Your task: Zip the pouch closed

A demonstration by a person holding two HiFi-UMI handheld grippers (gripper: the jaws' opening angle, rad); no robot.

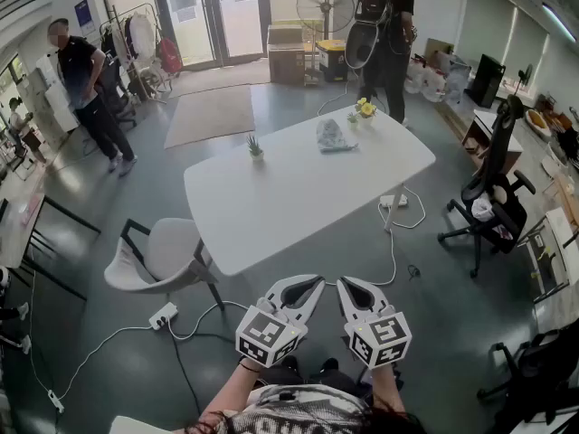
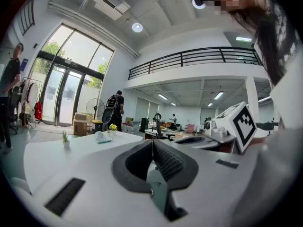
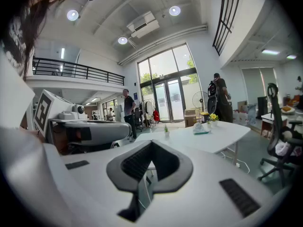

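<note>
Left claw (image 2: 153, 148): jaws pressed together, nothing held, bottom centre of the head view.
Right claw (image 3: 150, 150): likewise closed and empty, just beside the left.
Pouch (image 1: 330, 136): lies on the white counter (image 1: 271, 206), upper centre of frame, well apart from both claws.
Also on counter: small potted plant (image 1: 256, 147), yellow flowers (image 1: 365, 108).

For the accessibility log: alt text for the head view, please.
The left tongs and right tongs, both shut and empty, hover over grey floor, short of a white table bearing a pouch, a potted plant and yellow flowers.
</note>
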